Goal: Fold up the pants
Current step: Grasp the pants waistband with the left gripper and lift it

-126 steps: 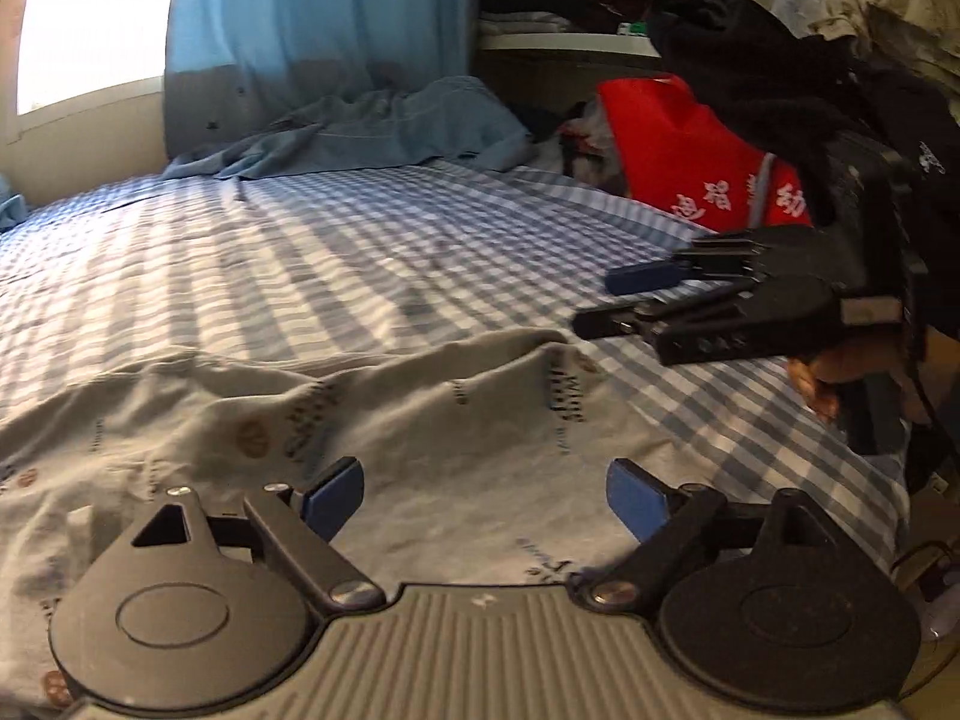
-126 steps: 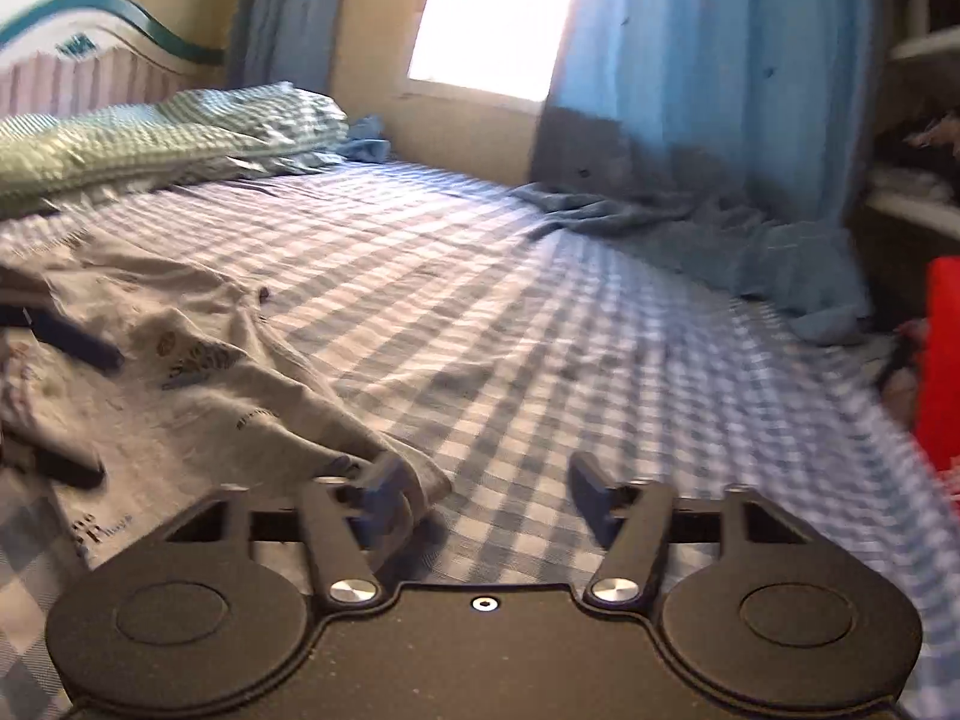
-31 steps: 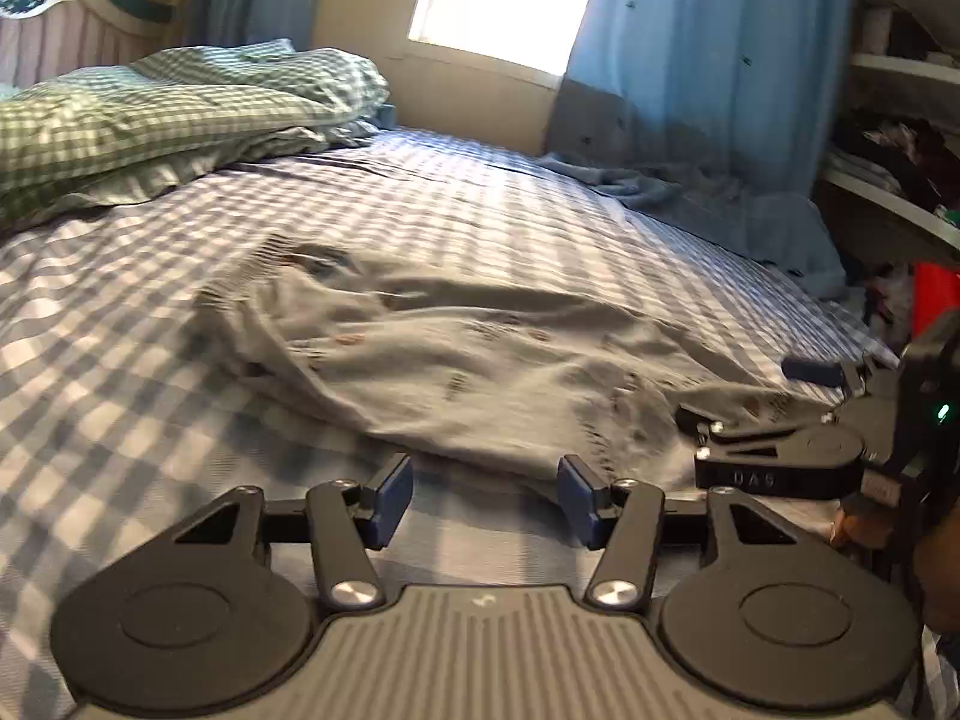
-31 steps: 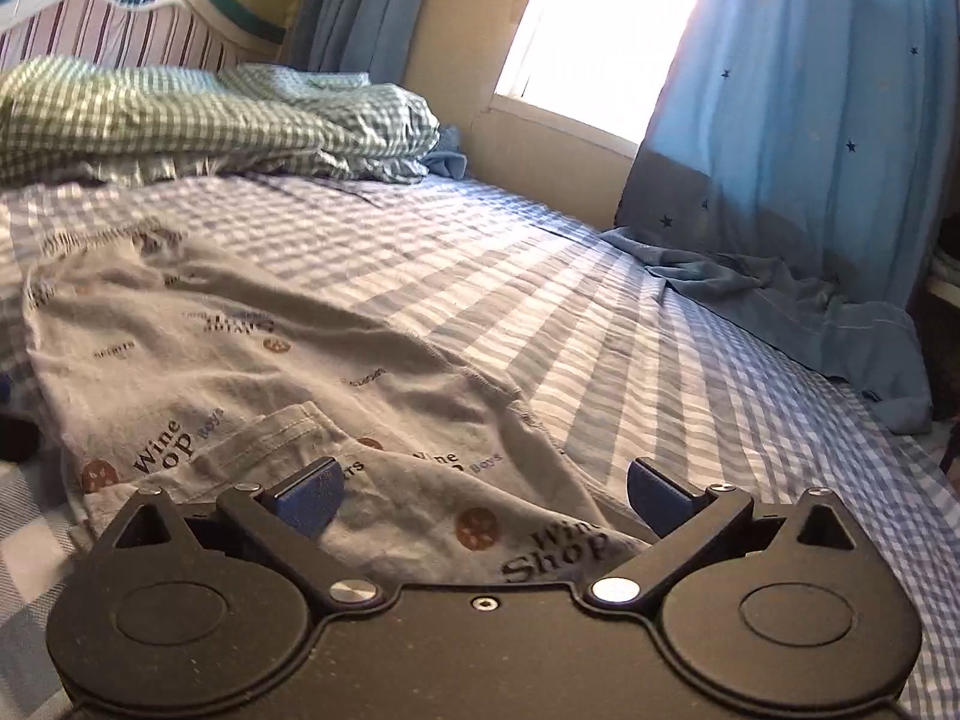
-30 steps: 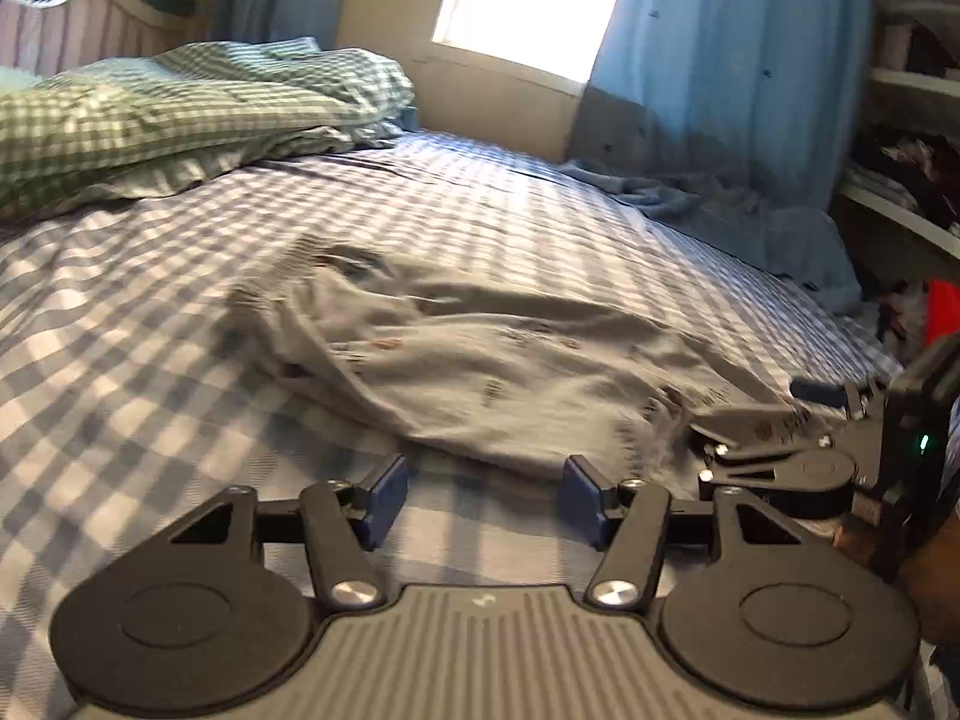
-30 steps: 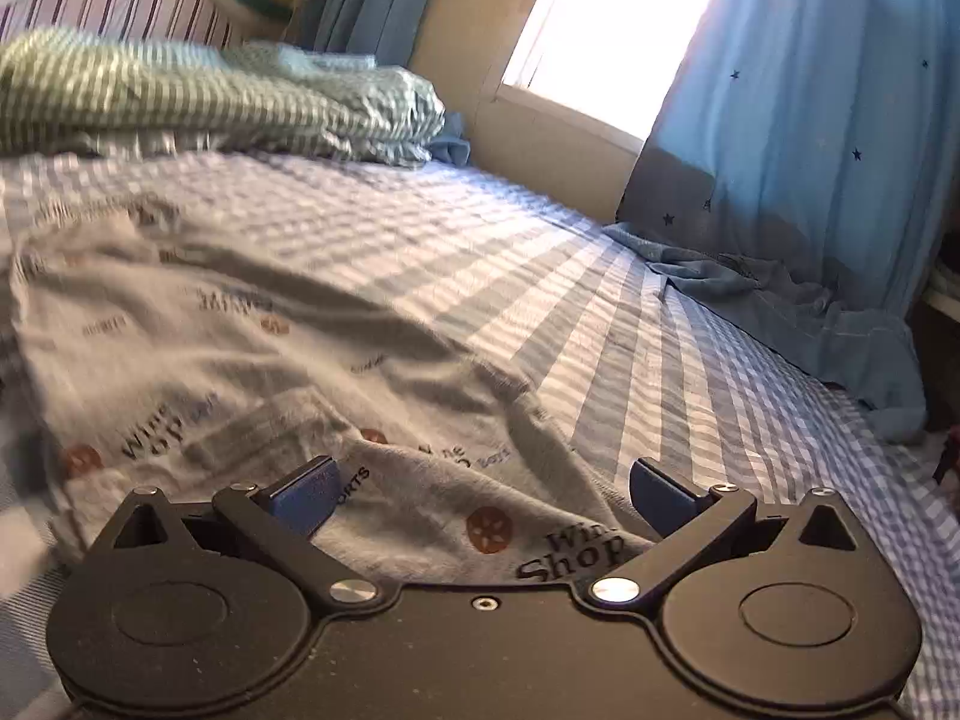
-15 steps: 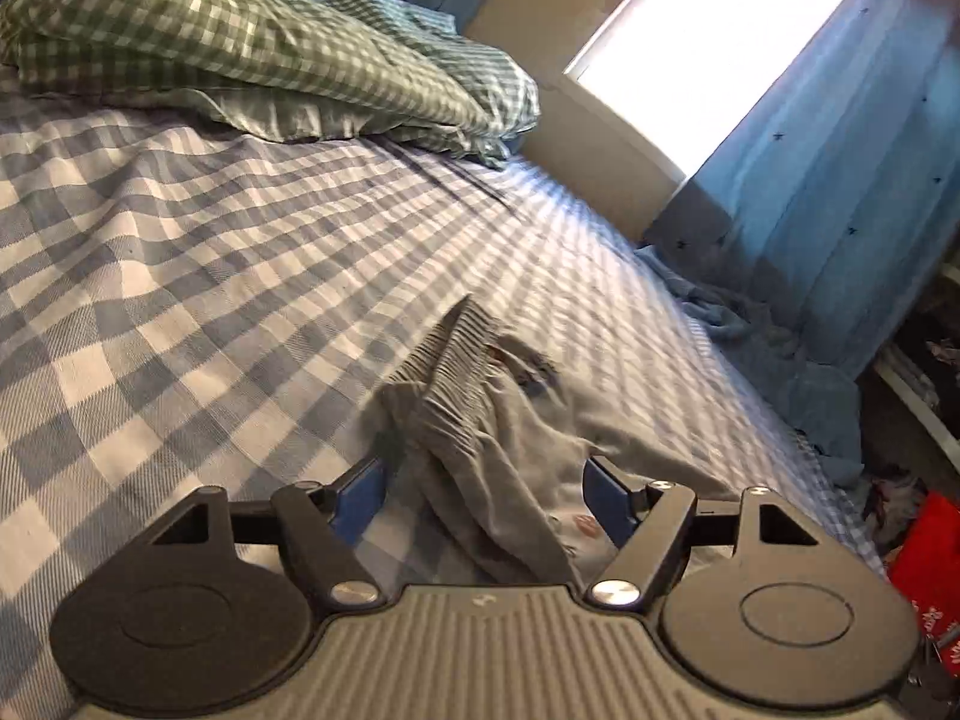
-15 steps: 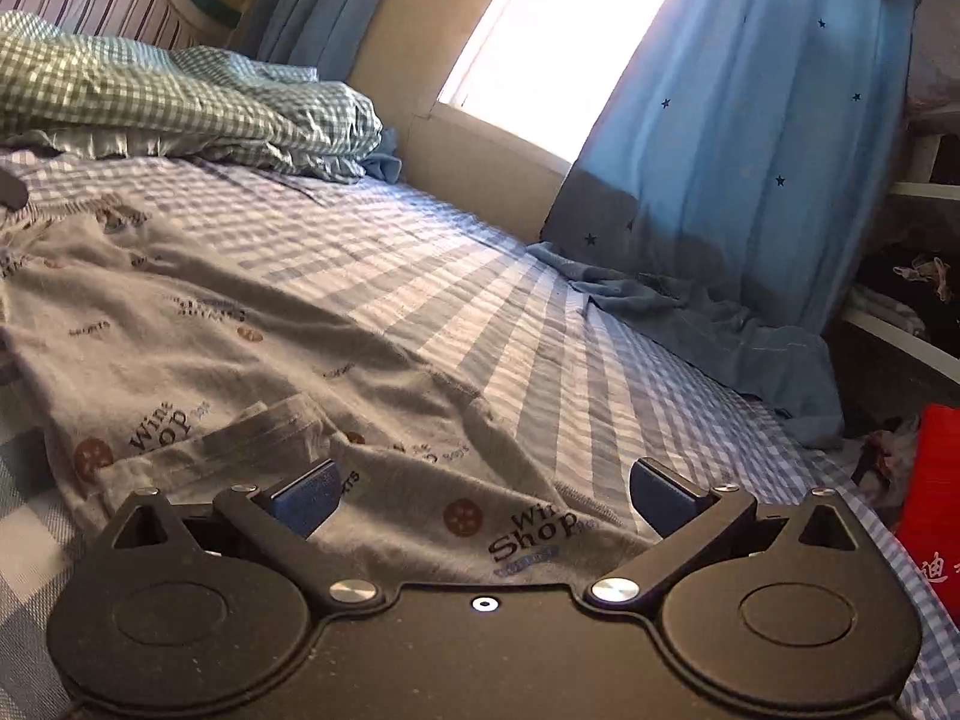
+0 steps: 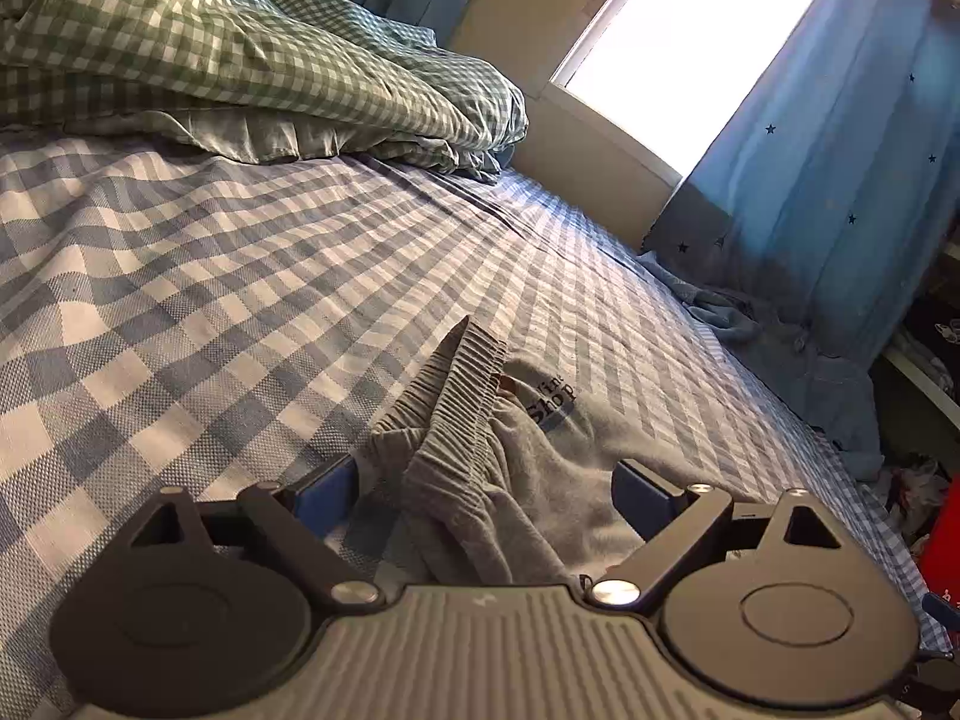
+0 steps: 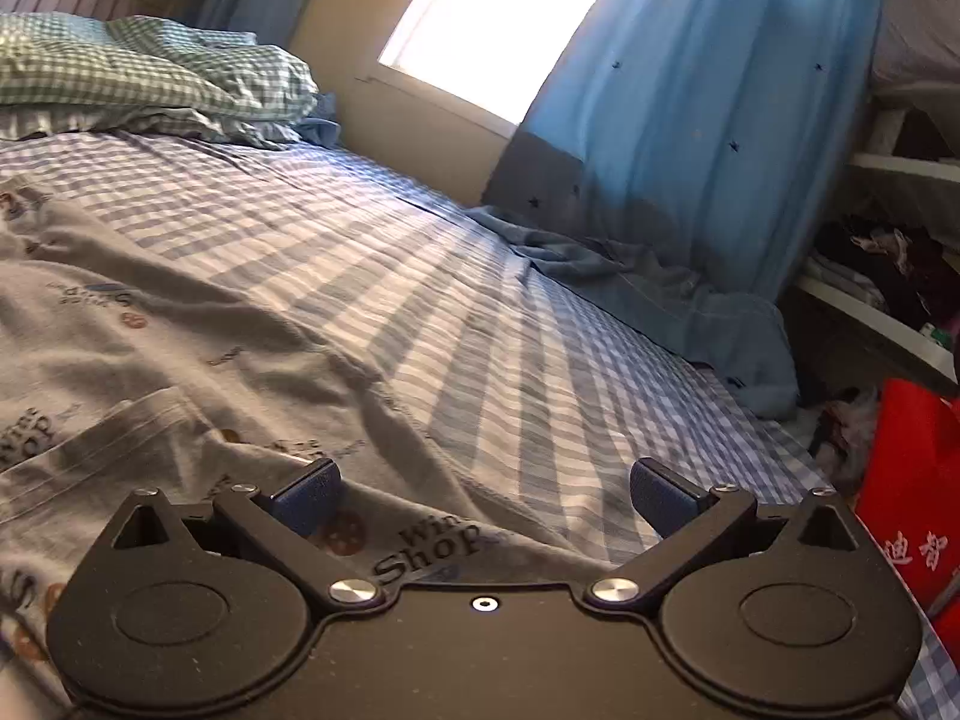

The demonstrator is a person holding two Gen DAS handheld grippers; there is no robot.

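Observation:
Grey printed pants (image 10: 150, 330) lie spread on the blue checked bed. In the left wrist view their ribbed waistband (image 9: 456, 414) is bunched and stands up between the fingers of my left gripper (image 9: 486, 489), which is open around it, low over the cloth. My right gripper (image 10: 483, 495) is open too. It hovers just above a pant leg end printed "Wine Shop" (image 10: 429, 546), near the cloth's edge. Neither gripper holds any fabric.
A green checked duvet (image 9: 240, 60) is piled at the head of the bed. A blue curtain (image 10: 690, 120) hangs by the window and pools on the bed's far edge. Shelves with clothes (image 10: 888, 264) and a red bag (image 10: 912, 510) stand at the right.
My left gripper has swung left to the waistband end and come close over it, with the jaws a little wider. My right gripper has stayed open over the leg end, tilting slightly.

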